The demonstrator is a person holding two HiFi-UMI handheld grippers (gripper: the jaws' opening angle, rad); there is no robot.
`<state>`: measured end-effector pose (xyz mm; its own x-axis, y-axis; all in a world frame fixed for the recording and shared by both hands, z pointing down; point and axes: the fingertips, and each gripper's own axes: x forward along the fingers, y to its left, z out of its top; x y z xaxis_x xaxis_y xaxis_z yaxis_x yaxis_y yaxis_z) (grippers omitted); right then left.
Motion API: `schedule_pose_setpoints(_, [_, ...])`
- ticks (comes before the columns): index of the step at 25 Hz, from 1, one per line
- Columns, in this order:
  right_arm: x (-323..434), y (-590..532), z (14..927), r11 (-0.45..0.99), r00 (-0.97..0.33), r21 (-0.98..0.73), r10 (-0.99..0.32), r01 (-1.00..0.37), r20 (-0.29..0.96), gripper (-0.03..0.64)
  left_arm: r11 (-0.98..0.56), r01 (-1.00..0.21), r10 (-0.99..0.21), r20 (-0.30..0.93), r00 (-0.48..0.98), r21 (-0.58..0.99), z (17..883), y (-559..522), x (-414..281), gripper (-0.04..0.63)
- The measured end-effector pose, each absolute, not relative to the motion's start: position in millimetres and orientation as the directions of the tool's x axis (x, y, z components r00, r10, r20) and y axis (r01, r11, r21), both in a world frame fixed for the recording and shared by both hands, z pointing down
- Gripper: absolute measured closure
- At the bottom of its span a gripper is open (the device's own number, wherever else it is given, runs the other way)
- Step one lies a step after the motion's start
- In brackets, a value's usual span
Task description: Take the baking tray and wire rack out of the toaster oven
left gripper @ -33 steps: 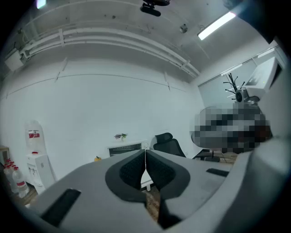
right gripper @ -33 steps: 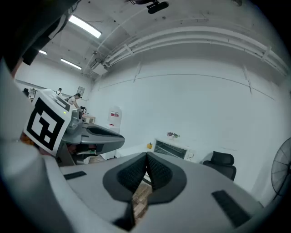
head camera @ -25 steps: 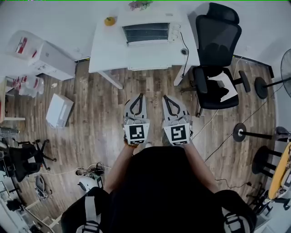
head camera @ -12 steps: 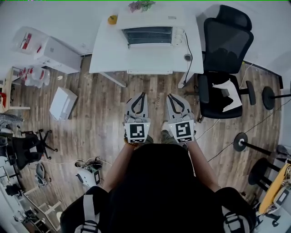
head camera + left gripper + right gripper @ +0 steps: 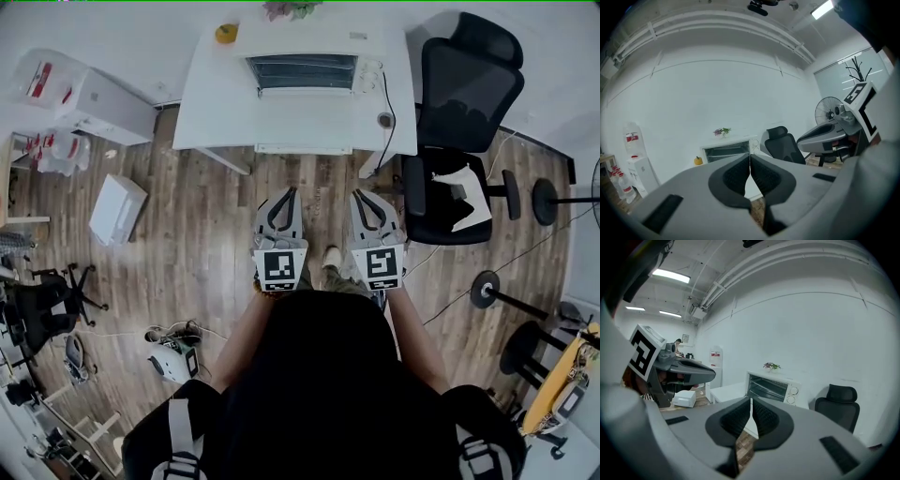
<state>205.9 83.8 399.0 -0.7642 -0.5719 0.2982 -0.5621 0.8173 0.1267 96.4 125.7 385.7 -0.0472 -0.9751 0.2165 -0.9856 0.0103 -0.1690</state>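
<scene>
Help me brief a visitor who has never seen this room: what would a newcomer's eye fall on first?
First, the white box-shaped toaster oven, at the back of the white table, top centre in the head view. Next, the grey left gripper and right gripper, both shut and empty, side by side over the wooden plank floor short of the table. A black office chair stands right of the table.

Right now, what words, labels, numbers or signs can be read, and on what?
No text here is legible.
Left gripper, right gripper: square marker patterns on their cubes, no letters.
Water bottle: red label, too small to read.
Toaster oven: markings by its knobs too small to read.
</scene>
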Motion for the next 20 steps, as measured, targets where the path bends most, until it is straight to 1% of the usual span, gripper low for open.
schedule_pose_setpoints(6, [203, 63, 395, 0.731, -0.675, 0.147, -0.675, -0.666, 0.299, 0.584, -0.047, -0.989, -0.984, 0.178, 0.022, -0.137, 381, 94, 75, 0.569])
schedule_pose_setpoints(11, [192, 34, 380, 0.659, -0.601, 0.217, -0.749, -0.721, 0.279, 0.584, -0.067, -0.992, -0.990, 0.130, 0.052, -0.112, 370, 69, 40, 0.569])
schedule_pose_setpoints(17, [168, 12, 369, 0.616, -0.549, 0.282, -0.786, -0.736, 0.283, 0.584, -0.074, -0.995, -0.992, 0.107, 0.066, -0.074, 373, 55, -2, 0.569])
schedule_pose_setpoints(20, [157, 3, 367, 0.596, -0.532, 0.262, -0.800, -0.759, 0.277, 0.584, -0.094, -0.993, -0.991, 0.106, 0.086, -0.073, 374, 51, -20, 0.569])
